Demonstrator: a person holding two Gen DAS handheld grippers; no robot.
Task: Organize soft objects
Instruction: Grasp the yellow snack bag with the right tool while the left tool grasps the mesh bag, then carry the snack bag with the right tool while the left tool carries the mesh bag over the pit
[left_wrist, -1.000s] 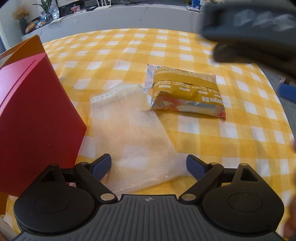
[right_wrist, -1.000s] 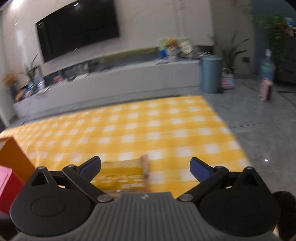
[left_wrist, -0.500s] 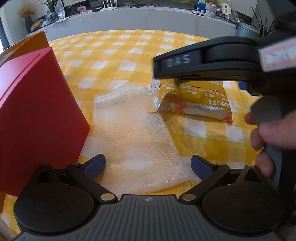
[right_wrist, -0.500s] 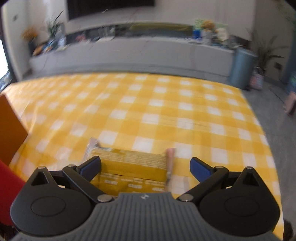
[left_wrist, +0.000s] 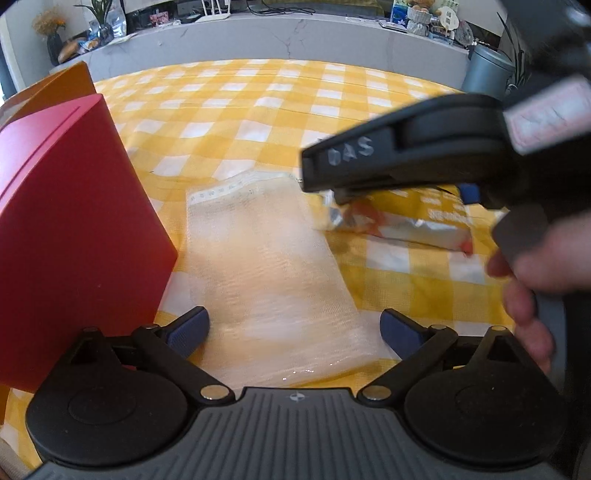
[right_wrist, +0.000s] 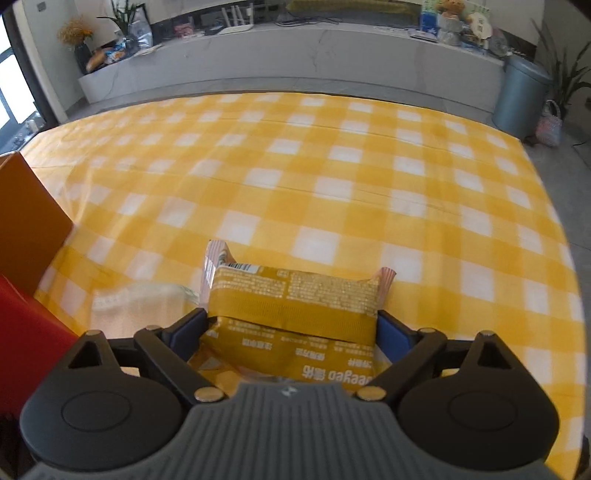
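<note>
The right tongs (right_wrist: 291, 332) stand wide apart around a mustard-yellow snack packet (right_wrist: 295, 317), one blue pad just beside each short end, so the packet's long axis runs straight across the gap from pad to pad; whether the pads already press on it cannot be told, and it seems to lie on the counter (right_wrist: 332, 192), not lifted. Seen from the left wrist, the right tongs (left_wrist: 399, 192) hang directly over that packet (left_wrist: 417, 225), with the person's right hand (left_wrist: 532, 280) on the handle. The left tongs (left_wrist: 293, 326) are also wide apart and grip nothing; a pale, see-through mesh bag (left_wrist: 266, 266) lies flat on the yellow-and-white checked cloth, its near end between their pads and its long axis running away from them. The packet lies beyond and to the right of the mesh bag, touching or slightly overlapping its far right corner. A red box (left_wrist: 74, 229) stands just left of the mesh bag, with an orange box (left_wrist: 59, 92) behind it. The right tongs are nearest the packet, so closing on it looks like the next move.
</note>
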